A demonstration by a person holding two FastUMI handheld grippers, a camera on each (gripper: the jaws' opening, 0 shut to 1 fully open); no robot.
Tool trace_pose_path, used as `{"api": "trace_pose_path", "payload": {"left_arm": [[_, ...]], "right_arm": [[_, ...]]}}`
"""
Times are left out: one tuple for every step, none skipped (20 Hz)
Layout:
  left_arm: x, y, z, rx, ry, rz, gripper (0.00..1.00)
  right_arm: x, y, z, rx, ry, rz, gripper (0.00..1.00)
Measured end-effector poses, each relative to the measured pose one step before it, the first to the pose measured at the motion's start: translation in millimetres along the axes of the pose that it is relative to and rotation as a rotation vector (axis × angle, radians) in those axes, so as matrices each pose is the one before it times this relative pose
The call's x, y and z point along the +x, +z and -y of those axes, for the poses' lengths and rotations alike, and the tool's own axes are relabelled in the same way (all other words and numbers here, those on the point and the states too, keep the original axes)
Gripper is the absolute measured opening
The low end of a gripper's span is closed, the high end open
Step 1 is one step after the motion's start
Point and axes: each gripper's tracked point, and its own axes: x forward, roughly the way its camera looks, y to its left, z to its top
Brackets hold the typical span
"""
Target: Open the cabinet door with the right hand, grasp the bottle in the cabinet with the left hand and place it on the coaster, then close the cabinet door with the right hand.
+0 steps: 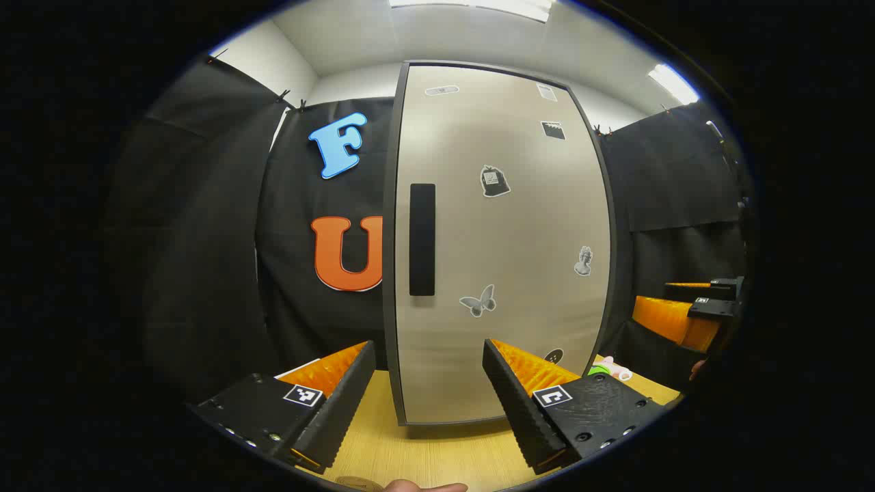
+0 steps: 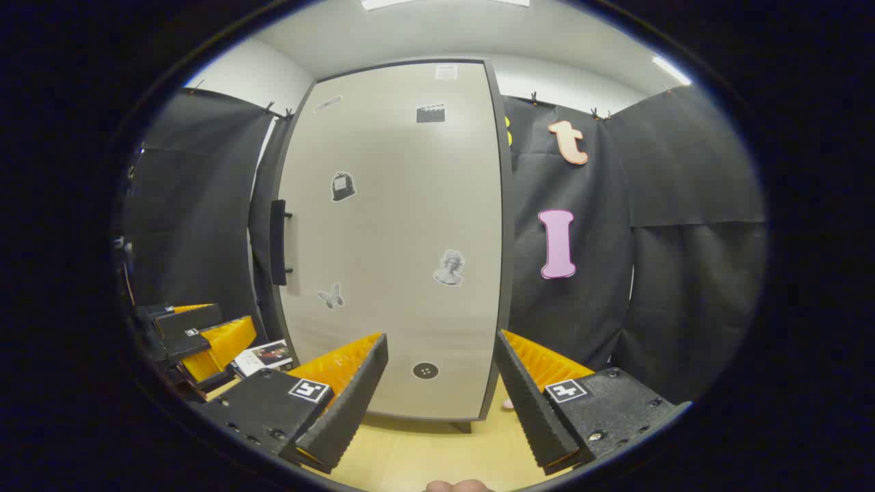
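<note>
1. The right gripper [image 2: 441,393] is open and empty, held in front of the cabinet door [image 2: 396,239], I think to reach its handle [image 2: 277,242].
2. The left gripper [image 1: 429,396] is also open, waiting.
3. The door is shut, pale, with stickers; the cabinet stands at the table's [image 1: 437,458] far edge, hiding the bottle.

Left gripper [image 1: 429,389] is pointing level and forward, fingers spread wide, gripping nothing. Right gripper [image 2: 441,386] is doing the same, jaws wide apart and empty. Each is showing at the edge of the other's view, side by side and well apart.
</note>
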Motion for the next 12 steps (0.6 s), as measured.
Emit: {"api": "trace_pose_path", "payload": {"left_arm": [[-0.67, 1.54, -0.48, 0.00176, -0.00146, 0.00248, 1.0], [-0.23, 1.66, -0.41, 0.00179, -0.00006, 0.00184, 0.95], [-1.22, 1.78, -0.57, 0.00053, 0.00091, 0.00294, 0.95], [-0.98, 0.87, -0.77, -0.00075, 0.00049, 0.00363, 0.95], [0.23, 0.12, -1.09, 0.00048, 0.00174, -0.00001, 0.95], [-0.08, -1.75, -1.65, -0.00133, 0.00308, -0.00703, 0.95], [-0.32, -0.82, -0.28, -0.00376, -0.00116, -0.00269, 0.95], [0.38, -0.32, -0.78, -0.00079, 0.0034, -0.00095, 0.95], [-0.79, 0.31, -1.34, 0.0016, 0.00315, 0.00024, 0.95], [-0.62, 0.75, -0.09, 0.0006, -0.00065, 0.00291, 0.95], [0.07, 0.36, -0.14, 0.00286, -0.00032, 0.00197, 0.95], [0.41, 0.13, -0.04, 0.0045, 0.00036, 0.00144, 0.95]], "right_arm": [[0.32, -0.82, 0.49, 0.00184, 0.00014, -0.00322, 1.0], [0.83, -1.83, -0.44, 0.00111, 0.00164, -0.00531, 1.0], [0.58, -1.68, -1.45, -0.00129, 0.00069, -0.00411, 1.0], [0.02, 1.28, 0.07, -0.00241, -0.00354, 0.00226, 1.0], [-0.08, 1.96, 0.15, -0.00093, -0.00306, 0.00602, 1.0], [-0.43, 1.57, -0.52, -0.00051, 0.00042, 0.00618, 1.0], [0.43, -0.38, -1.57, -0.00379, 0.00098, 0.00132, 1.0], [-0.15, -0.51, -0.9, -0.00194, 0.00302, -0.00276, 1.0], [0.3, -2.38, -2.28, -0.00157, 0.00386, -0.00565, 1.0], [-0.1, -1.19, 0.75, -0.00135, -0.00153, -0.00708, 1.0], [-0.89, -0.49, -0.44, 0.00084, -0.00038, -0.00379, 1.0], [-0.61, 0.79, -0.08, 0.00015, -0.0008, -0.00025, 1.0]]}}
